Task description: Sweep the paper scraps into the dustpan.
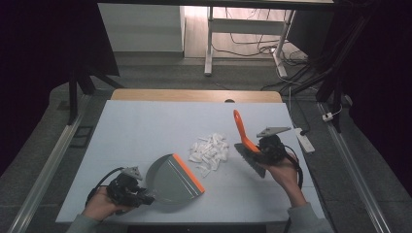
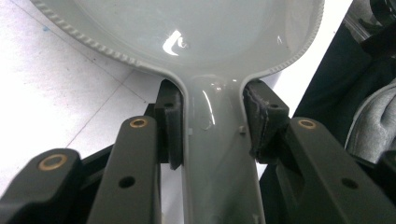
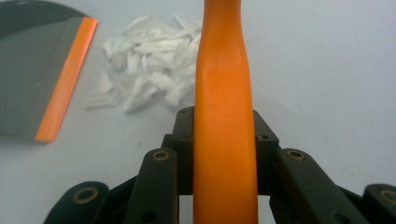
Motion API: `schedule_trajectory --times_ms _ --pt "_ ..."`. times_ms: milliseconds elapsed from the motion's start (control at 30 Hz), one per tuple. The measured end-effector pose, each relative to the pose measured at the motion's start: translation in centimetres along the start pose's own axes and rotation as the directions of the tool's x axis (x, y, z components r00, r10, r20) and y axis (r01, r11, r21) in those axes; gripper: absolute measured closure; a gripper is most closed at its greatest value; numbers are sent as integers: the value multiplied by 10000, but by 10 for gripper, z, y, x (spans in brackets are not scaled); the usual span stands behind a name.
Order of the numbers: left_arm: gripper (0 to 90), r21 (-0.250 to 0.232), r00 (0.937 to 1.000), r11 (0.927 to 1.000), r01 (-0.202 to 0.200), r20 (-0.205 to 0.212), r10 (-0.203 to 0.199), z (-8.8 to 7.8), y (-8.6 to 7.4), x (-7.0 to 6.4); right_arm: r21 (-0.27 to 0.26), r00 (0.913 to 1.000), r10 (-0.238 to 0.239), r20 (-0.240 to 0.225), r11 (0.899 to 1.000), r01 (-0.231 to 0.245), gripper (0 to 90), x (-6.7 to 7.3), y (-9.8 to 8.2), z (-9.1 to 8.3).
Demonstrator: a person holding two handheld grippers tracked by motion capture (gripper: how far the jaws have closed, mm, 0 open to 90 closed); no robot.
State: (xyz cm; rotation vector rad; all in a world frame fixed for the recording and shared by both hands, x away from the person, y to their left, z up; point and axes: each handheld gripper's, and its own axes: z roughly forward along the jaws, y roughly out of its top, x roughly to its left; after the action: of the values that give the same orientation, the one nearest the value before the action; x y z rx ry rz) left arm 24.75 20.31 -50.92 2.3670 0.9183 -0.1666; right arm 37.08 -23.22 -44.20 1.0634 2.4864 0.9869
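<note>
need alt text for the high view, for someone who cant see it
A person's two grippers work over a white table: the left gripper holds a grey dustpan with an orange lip, the right gripper an orange-handled brush. A pile of white paper scraps lies between them.

Left gripper view: the dustpan [image 2: 201,28] is cut off by the top edge, its orange lip out of frame. Right gripper view: the brush handle [image 3: 224,116] hides its own bristles and runs past the top edge; the paper scraps [image 3: 144,70] are blurred.
</note>
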Motion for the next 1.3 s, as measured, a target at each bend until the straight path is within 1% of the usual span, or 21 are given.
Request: schedule_trajectory --times_ms 33,67,100,133,167,233,267,300,333,400,467,500,600,633,733,933,1000,1167,1233,1267,1300 --pt "610 -13 10000 10000 12 0 -12 0 1 0 0 10000 0 0 10000 0 705 0 0 0" --pt "610 -5 10000 10000 17 10 -17 1 2 1 49 9998 131 145 9999 -131 705 -5 8 11" --pt "610 3 10000 10000 3 24 -3 1 3 1 49 9998 131 145 9999 -131 705 -5 8 11" --pt "611 16 10000 10000 -55 27 55 1 4 2 102 9988 245 416 9996 -249 705 -10 16 22" --pt "611 33 10000 10000 -70 27 70 2 5 2 16 9977 362 582 9993 -363 705 -13 20 26" --pt "611 43 9999 9999 -102 96 102 3 6 3 -37 9963 484 714 9988 -483 705 -16 24 30" --pt "610 56 9999 9999 -115 123 114 3 6 4 -190 9944 698 789 9975 -685 705 -21 32 39" --pt "611 53 9998 9999 -119 156 118 4 6 5 -269 9938 745 829 9970 -725 705 -23 36 44" --pt "611 48 9998 9999 -116 171 115 4 6 6 -269 9938 745 829 9970 -725 705 -23 36 44" --pt "611 39 9998 9999 -122 175 121 4 5 6 -234 9925 746 970 9971 -727 705 -25 43 53" --pt "611 82 9997 9998 -183 143 182 3 6 6 -37 9935 501 1020 9987 -500 705 -27 53 65" --pt "611 56 9998 9999 -157 133 156 4 5 5 -37 9935 501 1020 9987 -500 705 -27 53 65" --pt "611 45 9998 9999 -161 122 160 4 5 5 287 9949 204 984 9993 -234 705 -27 62 79" --pt "611 42 9998 9999 -156 119 155 4 5 5 287 9949 204 984 9993 -234 705 -27 62 79" --pt "611 33 9998 9999 -113 134 112 4 5 5 449 9954 122 953 9989 -165 705 -29 64 91" --pt "611 25 9998 9999 -148 119 147 4 5 5 636 9966 236 789 9976 -287 705 -31 66 103" --pt "611 16 9998 9999 -146 125 146 4 5 6 694 9972 183 728 9973 -234 705 -29 67 109" --pt "611 -17 9998 10000 -81 156 81 4 5 6 833 9982 -14 597 9965 -36 705 -24 70 113" --pt "610 -17 9998 10000 -81 192 81 4 4 7 918 9986 -142 518 9957 94 705 -20 70 116" --pt "610 -36 9998 10000 -32 194 32 4 4 7 964 9986 -332 409 9949 291 706 -17 71 117" --pt "610 -37 9998 10000 -19 201 19 4 4 7 964 9986 -332 409 9949 291 706 -17 71 117"
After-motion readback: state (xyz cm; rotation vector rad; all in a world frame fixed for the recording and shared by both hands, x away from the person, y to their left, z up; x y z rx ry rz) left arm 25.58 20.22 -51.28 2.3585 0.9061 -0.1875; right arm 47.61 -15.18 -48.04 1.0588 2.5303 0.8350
